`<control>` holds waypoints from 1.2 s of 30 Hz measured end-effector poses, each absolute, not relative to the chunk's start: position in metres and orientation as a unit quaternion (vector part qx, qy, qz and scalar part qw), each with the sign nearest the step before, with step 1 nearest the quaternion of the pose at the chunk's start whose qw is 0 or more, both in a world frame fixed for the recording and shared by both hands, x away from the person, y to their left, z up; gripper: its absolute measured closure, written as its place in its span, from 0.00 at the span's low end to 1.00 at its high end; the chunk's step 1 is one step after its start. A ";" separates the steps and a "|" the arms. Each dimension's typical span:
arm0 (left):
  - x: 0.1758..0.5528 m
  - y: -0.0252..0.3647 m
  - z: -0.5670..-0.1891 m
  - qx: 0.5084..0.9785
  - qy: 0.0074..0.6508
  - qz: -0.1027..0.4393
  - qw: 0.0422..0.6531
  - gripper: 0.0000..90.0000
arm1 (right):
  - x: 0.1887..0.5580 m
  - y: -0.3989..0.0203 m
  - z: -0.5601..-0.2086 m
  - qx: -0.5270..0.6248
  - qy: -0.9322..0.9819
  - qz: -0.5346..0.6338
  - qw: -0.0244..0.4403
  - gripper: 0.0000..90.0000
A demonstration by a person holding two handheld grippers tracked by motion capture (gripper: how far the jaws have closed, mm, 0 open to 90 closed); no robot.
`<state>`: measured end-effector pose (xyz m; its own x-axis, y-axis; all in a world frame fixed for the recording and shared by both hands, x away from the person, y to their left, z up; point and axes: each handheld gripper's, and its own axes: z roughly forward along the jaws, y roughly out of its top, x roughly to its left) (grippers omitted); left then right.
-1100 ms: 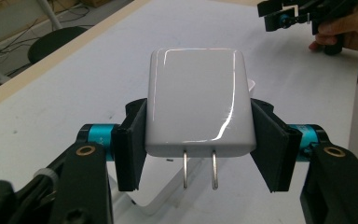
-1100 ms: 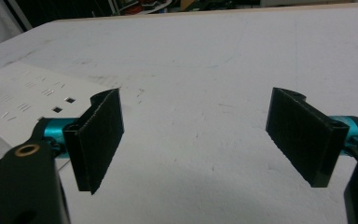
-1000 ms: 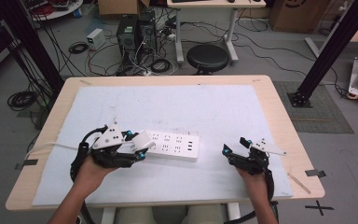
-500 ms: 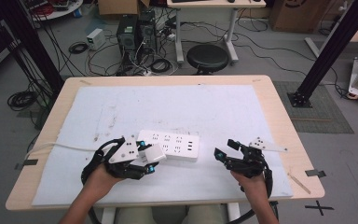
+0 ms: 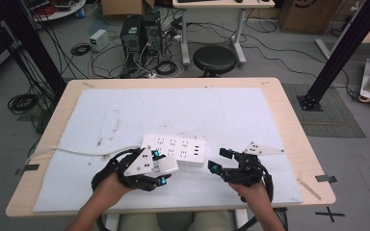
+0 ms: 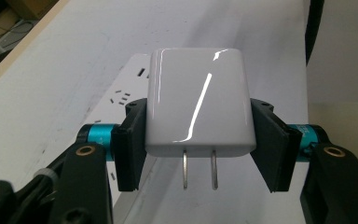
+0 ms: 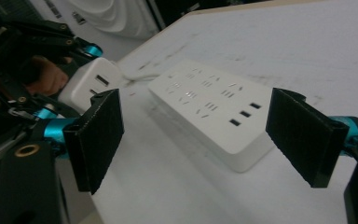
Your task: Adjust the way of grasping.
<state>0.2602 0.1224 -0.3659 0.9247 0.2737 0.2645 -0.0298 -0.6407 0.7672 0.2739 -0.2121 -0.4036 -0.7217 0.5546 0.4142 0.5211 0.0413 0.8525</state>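
Observation:
A white power strip (image 5: 176, 149) lies flat on the white mat (image 5: 183, 110), its sockets facing up. My left gripper (image 5: 163, 169) is just in front of the strip's left end and is shut on a white plug adapter (image 5: 167, 164). In the left gripper view the adapter (image 6: 198, 100) is clamped between the jaws of the left gripper (image 6: 198, 135), with its two metal prongs (image 6: 199, 169) bare below it. My right gripper (image 5: 220, 161) stands open at the strip's right end. Between its black pads (image 7: 98, 137) I see the power strip (image 7: 209, 112) and, farther off, the held adapter (image 7: 91, 81).
The strip's white cable (image 5: 77, 151) runs left across the mat and off the wooden table (image 5: 294, 125). Beyond the far edge stand a black stool (image 5: 214, 58), computer cases and loose cables on the floor. A black frame post (image 5: 337, 53) rises at the right.
My left gripper has carried the adapter rightward and nearer the front edge, ending just in front of the strip. The right gripper has shifted left toward the strip's right end.

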 end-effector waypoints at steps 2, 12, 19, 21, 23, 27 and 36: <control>0.259 0.119 -0.368 0.891 0.059 0.185 0.411 0.47 | 0.274 -0.211 -0.404 0.369 0.721 0.587 0.007 0.22; 0.256 0.106 -0.372 0.891 0.039 0.208 0.402 0.47 | 0.275 -0.188 -0.406 0.351 0.727 0.586 -0.071 0.22; 0.255 0.099 -0.373 0.892 0.026 0.225 0.391 0.47 | 0.276 -0.175 -0.410 0.345 0.738 0.571 -0.104 0.22; 0.254 0.098 -0.373 0.893 0.021 0.229 0.388 0.47 | 0.276 -0.171 -0.410 0.344 0.742 0.564 -0.112 0.22; 0.254 0.096 -0.373 0.894 0.017 0.230 0.385 0.47 | 0.277 -0.168 -0.410 0.341 0.745 0.562 -0.117 0.22; 0.254 0.094 -0.375 0.893 0.012 0.230 0.386 0.47 | 0.280 -0.164 -0.412 0.343 0.748 0.553 -0.130 0.22; 0.252 0.089 -0.379 0.894 0.003 0.227 0.387 0.47 | 0.286 -0.161 -0.415 0.355 0.747 0.540 -0.158 0.22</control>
<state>0.2518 0.0889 -0.3795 0.8971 0.1813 0.4030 -0.1694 -0.7012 0.6926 0.2862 -0.1607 -0.4151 -0.6975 0.3599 0.6197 0.7014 0.1653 0.6934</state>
